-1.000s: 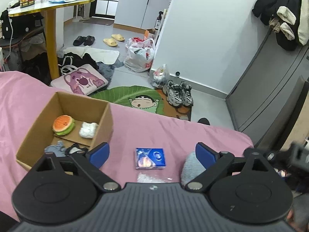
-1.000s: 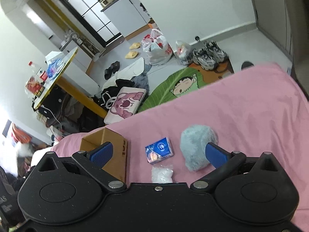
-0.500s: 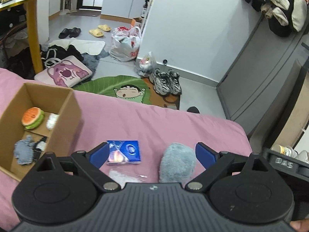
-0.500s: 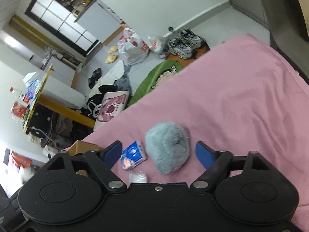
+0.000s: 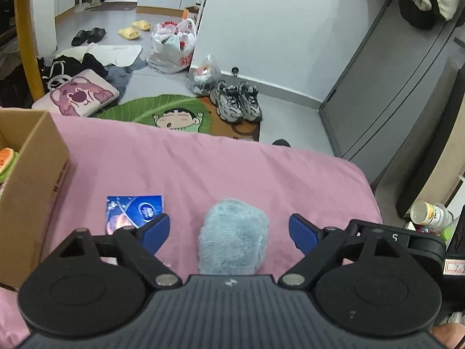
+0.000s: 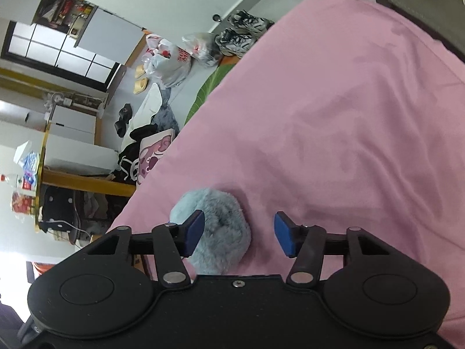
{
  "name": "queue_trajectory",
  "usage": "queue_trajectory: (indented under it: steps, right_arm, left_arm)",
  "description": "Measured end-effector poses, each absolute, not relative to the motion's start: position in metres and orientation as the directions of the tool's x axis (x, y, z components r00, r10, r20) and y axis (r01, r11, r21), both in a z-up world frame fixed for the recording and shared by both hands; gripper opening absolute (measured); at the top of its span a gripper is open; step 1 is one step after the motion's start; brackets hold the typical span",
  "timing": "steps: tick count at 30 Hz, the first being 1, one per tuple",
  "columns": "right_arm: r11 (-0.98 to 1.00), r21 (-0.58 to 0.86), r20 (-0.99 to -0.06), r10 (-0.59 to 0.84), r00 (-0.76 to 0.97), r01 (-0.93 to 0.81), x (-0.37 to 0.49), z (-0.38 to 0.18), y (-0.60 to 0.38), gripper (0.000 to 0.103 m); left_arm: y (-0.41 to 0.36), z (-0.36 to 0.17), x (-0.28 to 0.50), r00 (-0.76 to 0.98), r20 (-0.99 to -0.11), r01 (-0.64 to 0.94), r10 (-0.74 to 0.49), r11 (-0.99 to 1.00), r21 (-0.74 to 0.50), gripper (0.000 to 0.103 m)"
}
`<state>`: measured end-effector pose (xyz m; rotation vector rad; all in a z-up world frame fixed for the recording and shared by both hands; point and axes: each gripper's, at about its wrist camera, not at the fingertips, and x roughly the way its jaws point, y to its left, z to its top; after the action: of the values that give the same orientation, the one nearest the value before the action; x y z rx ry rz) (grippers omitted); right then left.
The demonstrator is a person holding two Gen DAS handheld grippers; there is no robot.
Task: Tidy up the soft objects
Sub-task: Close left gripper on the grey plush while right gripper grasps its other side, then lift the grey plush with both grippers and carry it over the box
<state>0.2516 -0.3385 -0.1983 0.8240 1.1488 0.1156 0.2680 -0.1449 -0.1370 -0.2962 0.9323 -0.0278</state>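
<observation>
A fluffy blue-grey plush (image 5: 232, 234) lies on the pink bedsheet (image 5: 221, 168). My left gripper (image 5: 229, 232) is open, with the plush between its blue fingers and close to the body. In the right wrist view the same plush (image 6: 221, 232) sits between the fingers of my open right gripper (image 6: 238, 234), nearer the left finger (image 6: 193, 231). A blue tissue pack (image 5: 133, 212) lies left of the plush. The cardboard box (image 5: 32, 180) stands at the left edge, with an orange and green burger toy (image 5: 5, 160) partly showing inside.
The bed ends ahead at a floor with a green cartoon mat (image 5: 162, 113), sneakers (image 5: 235, 103), plastic bags (image 5: 171, 46) and a pink cushion (image 5: 77, 96). A grey cabinet (image 5: 392, 87) stands to the right. A bottle (image 5: 430, 215) lies off the bed's right corner.
Both grippers have shifted right and moved in over the plush, which now lies between each pair of fingers. The box has slid to the left edge of the left view. The right gripper has rolled.
</observation>
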Motion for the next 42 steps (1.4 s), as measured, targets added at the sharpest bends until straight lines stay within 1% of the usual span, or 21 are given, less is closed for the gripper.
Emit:
queue_trajectory:
  steps: [2,5,7,10,12,14,19,20,24,25,27,29,30,33,36,42]
  right_arm:
    - [0.697,0.635,-0.759,0.484,0.435,0.332,0.254,-0.203,-0.341,0.052]
    - [0.681,0.643,-0.757,0.495,0.426,0.351,0.256,-0.21,-0.343,0.049]
    - [0.675,0.644,-0.758,0.499,0.419,0.361,0.258,-0.215,-0.344,0.047]
    - [0.663,0.65,-0.755,0.511,0.41,0.37,0.261,-0.221,-0.345,0.047]
    - [0.66,0.657,-0.75,0.523,0.405,0.363,0.263,-0.223,-0.344,0.047]
    - [0.666,0.655,-0.752,0.526,0.397,0.358,0.264,-0.225,-0.341,0.047]
    - [0.671,0.666,-0.743,0.553,0.377,0.327,0.27,-0.227,-0.33,0.046]
    - [0.671,0.672,-0.737,0.565,0.371,0.313,0.271,-0.227,-0.326,0.046]
    - [0.674,0.679,-0.73,0.575,0.369,0.293,0.275,-0.225,-0.317,0.044]
    - [0.677,0.677,-0.731,0.575,0.368,0.287,0.275,-0.226,-0.314,0.041]
    - [0.691,0.664,-0.743,0.57,0.35,0.285,0.277,-0.229,-0.31,0.037]
    - [0.697,0.658,-0.749,0.571,0.335,0.284,0.279,-0.233,-0.304,0.031]
    - [0.697,0.661,-0.746,0.576,0.333,0.277,0.279,-0.233,-0.302,0.024]
    - [0.719,0.65,-0.752,0.561,0.347,0.245,0.277,-0.225,-0.298,0.018]
    - [0.713,0.657,-0.744,0.561,0.363,0.245,0.273,-0.216,-0.298,0.015]
    - [0.717,0.666,-0.724,0.556,0.409,0.206,0.261,-0.187,-0.294,0.014]
  left_arm:
    - [-0.148,-0.142,0.273,0.584,-0.794,-0.107,-0.166,0.955,-0.278,0.071]
    - [-0.154,-0.15,0.279,0.568,-0.803,-0.112,-0.18,0.95,-0.292,0.063]
    - [-0.158,-0.155,0.282,0.557,-0.809,-0.109,-0.187,0.949,-0.294,0.061]
    - [-0.164,-0.164,0.286,0.536,-0.822,-0.106,-0.193,0.95,-0.292,0.061]
    - [-0.165,-0.171,0.288,0.522,-0.834,-0.111,-0.18,0.955,-0.276,0.056]
    - [-0.161,-0.177,0.29,0.513,-0.843,-0.136,-0.161,0.955,-0.265,0.048]
    - [-0.148,-0.18,0.293,0.521,-0.838,-0.162,-0.161,0.946,-0.282,0.043]
    - [-0.146,-0.181,0.293,0.521,-0.838,-0.169,-0.163,0.943,-0.288,0.04]
    - [-0.134,-0.182,0.295,0.527,-0.833,-0.204,-0.167,0.927,-0.315,0.034]
    - [-0.132,-0.182,0.295,0.529,-0.832,-0.208,-0.166,0.926,-0.316,0.032]
    - [-0.129,-0.182,0.296,0.53,-0.828,-0.21,-0.181,0.918,-0.335,0.031]
    - [-0.127,-0.182,0.297,0.529,-0.827,-0.211,-0.188,0.915,-0.343,0.029]
    - [-0.126,-0.182,0.297,0.529,-0.827,-0.214,-0.189,0.914,-0.345,0.028]
    - [-0.121,-0.179,0.295,0.536,-0.819,-0.216,-0.204,0.905,-0.367,0.028]
    - [-0.117,-0.171,0.292,0.544,-0.81,-0.208,-0.218,0.9,-0.382,0.028]
    - [-0.109,-0.143,0.283,0.577,-0.78,-0.167,-0.242,0.9,-0.403,0.028]
